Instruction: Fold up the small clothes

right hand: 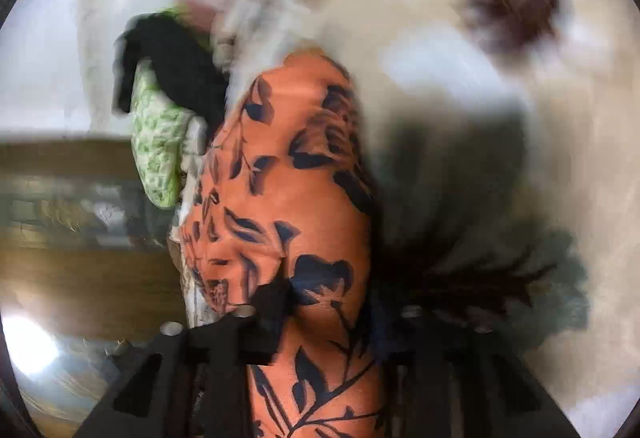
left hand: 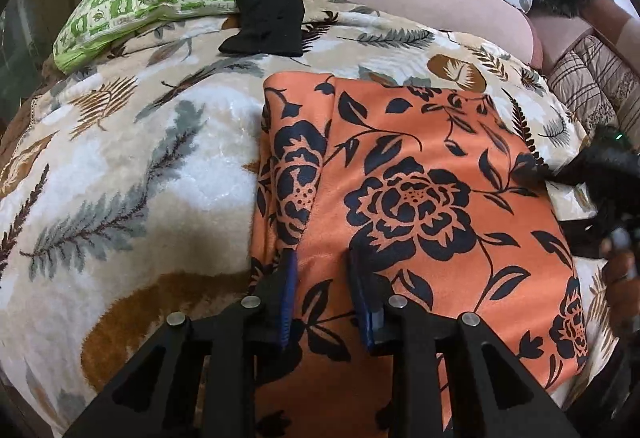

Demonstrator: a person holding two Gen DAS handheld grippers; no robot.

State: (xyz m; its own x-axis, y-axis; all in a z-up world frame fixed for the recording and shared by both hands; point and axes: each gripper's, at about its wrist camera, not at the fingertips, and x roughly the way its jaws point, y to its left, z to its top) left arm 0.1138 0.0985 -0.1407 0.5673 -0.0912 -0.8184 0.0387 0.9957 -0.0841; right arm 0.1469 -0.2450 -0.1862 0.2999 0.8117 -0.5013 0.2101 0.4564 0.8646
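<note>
My left tool (left hand: pixel 322 266) pinches the orange floral cloth (left hand: pixel 420 198); my right tool's (right hand: pixel 320 310) grip is blurred, untellable.

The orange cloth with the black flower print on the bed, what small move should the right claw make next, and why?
Probably close the right claw on the orange black-flowered cloth edge. In the blurred right wrist view the fabric runs between its fingers, but whether the pads press is unclear. The left claw already pins the near edge on the leaf-patterned fleece blanket, so a firm right grip would let the next fold start.
</note>
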